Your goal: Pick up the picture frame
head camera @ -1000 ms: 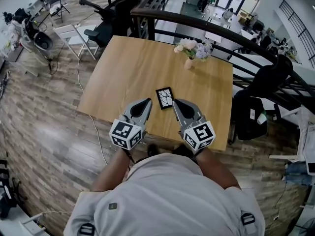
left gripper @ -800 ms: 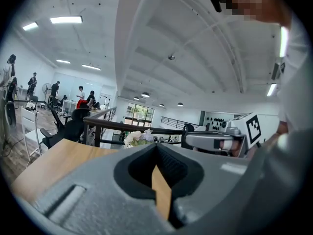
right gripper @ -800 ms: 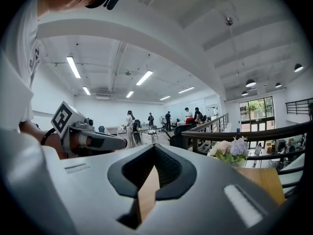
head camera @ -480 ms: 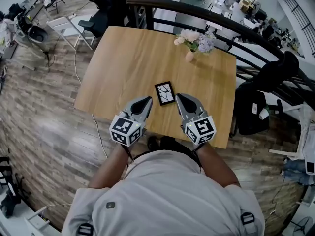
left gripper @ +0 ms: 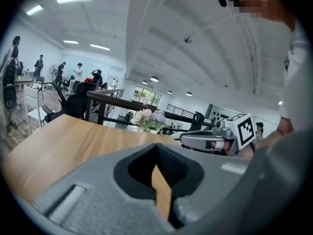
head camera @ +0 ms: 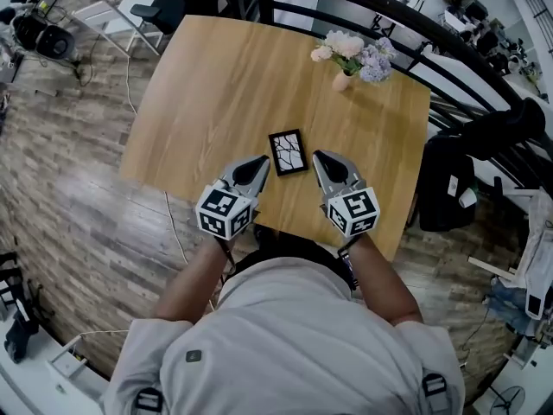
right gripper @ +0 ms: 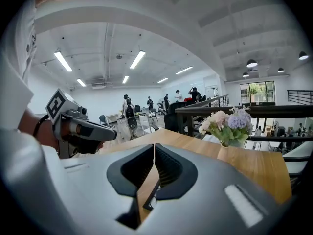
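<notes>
Head view: the picture frame lies flat on the tabletop near its front edge, between the left gripper and the right gripper, touching neither. Left gripper is clenched and empty. Right gripper's jaws have just been opening, barely apart, with nothing between them.

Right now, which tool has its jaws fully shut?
The left tool: its jaws meet, nothing between them. The right tool has just been opening its jaws to a slit, empty too.
</notes>
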`<state>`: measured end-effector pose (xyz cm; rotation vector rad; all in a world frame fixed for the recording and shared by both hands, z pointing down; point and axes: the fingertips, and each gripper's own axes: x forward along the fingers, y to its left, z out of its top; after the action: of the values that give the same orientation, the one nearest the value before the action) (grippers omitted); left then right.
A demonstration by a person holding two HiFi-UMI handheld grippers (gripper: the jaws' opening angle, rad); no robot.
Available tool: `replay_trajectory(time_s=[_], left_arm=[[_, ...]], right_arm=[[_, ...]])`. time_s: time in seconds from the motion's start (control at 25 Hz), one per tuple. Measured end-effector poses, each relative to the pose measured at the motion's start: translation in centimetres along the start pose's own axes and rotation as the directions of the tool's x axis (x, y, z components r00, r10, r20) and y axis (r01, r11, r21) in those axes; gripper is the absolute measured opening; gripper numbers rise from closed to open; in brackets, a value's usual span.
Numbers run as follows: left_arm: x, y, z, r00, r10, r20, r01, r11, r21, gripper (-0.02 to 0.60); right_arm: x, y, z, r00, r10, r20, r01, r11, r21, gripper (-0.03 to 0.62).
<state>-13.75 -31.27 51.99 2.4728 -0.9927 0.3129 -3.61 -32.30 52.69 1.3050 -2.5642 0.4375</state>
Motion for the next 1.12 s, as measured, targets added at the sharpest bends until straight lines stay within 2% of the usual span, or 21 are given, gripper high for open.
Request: replay_trajectory(time_s=[0.24, 0.52, 0.76, 1.12], left_arm=[[3.7, 2.8, -3.4, 0.997, 0.014, -0.081, -0.021, 0.996, -0.086, 0.015], [7.5, 5.6, -8.3, 0.985, 0.031, -0.169, -0.064, 0.980, -0.191, 0.053], [10.2, 8.5, -13.0, 0.965, 0.049, -0.256, -0.118, 0.958, -0.261, 0.104], [13.5, 10.4, -19.0, 0.932, 0.046, -0.360, -0.179, 0.921, -0.346, 0.140]], right_arm=[[3.7, -2.8, -4.5, 0.994, 0.030, -0.105, -0.024, 0.998, 0.059, 0.054], [6.9, -4.8, -10.1, 0.971, 0.073, -0.228, -0.046, 0.992, 0.120, 0.086], [9.8, -6.5, -14.9, 0.942, 0.099, -0.321, -0.045, 0.984, 0.170, 0.106], [12.5, -7.7, -21.3, 0.892, 0.129, -0.433, -0.029, 0.973, 0.230, 0.130]])
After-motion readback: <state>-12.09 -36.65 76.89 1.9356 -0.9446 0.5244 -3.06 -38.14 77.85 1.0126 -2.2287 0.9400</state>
